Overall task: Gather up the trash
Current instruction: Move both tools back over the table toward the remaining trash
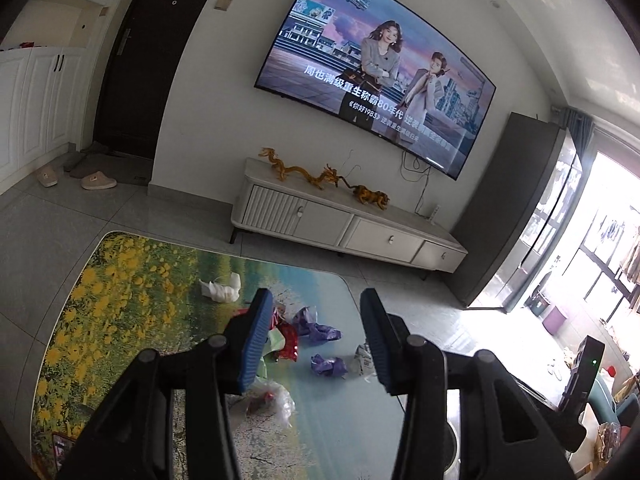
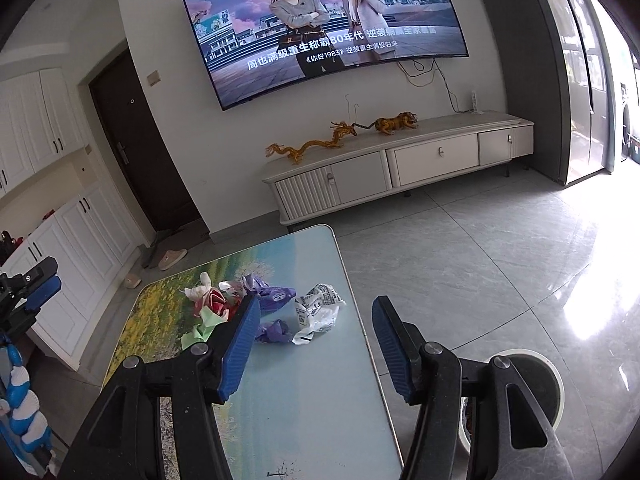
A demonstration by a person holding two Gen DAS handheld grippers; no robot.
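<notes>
Right wrist view: right gripper [image 2: 316, 344] empty, jaws apart, crumpled receipt [image 2: 318, 312] probably nearest, just ahead between them.

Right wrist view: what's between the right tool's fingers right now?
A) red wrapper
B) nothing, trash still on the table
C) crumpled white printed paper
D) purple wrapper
B: the right tool stands open above the table with an empty gap, while the white printed paper and purple wrapper lie on the tabletop beyond its fingertips.

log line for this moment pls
phase: approach | left gripper: open, empty | right gripper: open, empty | trash: on table | bin: beside table
</notes>
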